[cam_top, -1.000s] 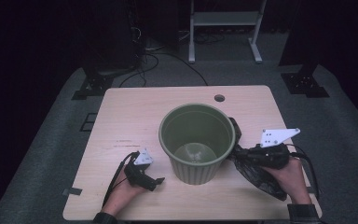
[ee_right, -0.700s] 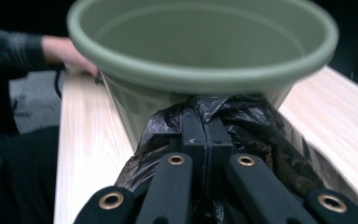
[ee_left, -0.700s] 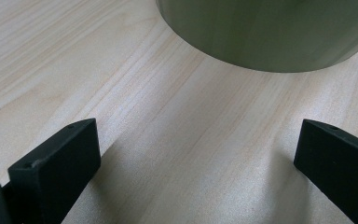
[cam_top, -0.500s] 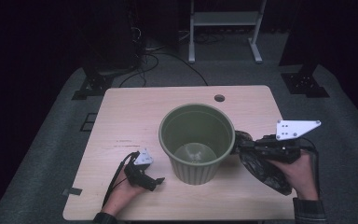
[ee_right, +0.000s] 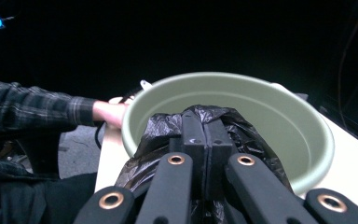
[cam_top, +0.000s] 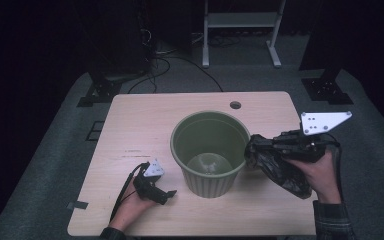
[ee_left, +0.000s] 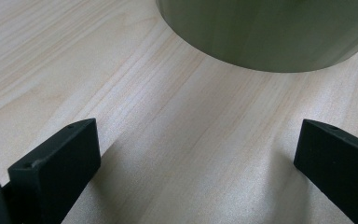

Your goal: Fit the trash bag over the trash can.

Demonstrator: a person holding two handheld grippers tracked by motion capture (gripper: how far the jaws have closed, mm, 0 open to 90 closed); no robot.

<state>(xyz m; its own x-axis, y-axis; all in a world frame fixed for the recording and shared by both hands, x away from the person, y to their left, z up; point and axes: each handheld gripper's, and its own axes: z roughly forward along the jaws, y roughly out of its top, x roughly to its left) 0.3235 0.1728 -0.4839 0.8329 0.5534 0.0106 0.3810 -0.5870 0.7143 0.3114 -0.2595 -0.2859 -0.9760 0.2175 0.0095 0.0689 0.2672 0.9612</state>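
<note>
A pale green ribbed bin [cam_top: 209,151] stands upright in the middle of the wooden table [cam_top: 145,120]. My right gripper [cam_top: 256,148] is shut on a crumpled black plastic bag [cam_top: 280,172], held in the air just right of the bin's rim. From the right gripper view the shut jaws pinch the bag [ee_right: 161,135] with the bin's mouth [ee_right: 279,116] just beyond. My left gripper [cam_top: 170,194] rests low on the table, left of the bin's base, jaws wide apart with bare wood between them [ee_left: 196,163]; the bin wall [ee_left: 270,32] is ahead of it.
A small round hole [cam_top: 235,105] sits near the table's far edge. Dark floor surrounds the table, with cables and stand feet [cam_top: 240,40] behind it. A plaid sleeve [ee_right: 32,109] appears left in the right gripper view.
My right gripper has risen with the black bag, coming up beside the bin's rim. The left gripper has stayed put.
</note>
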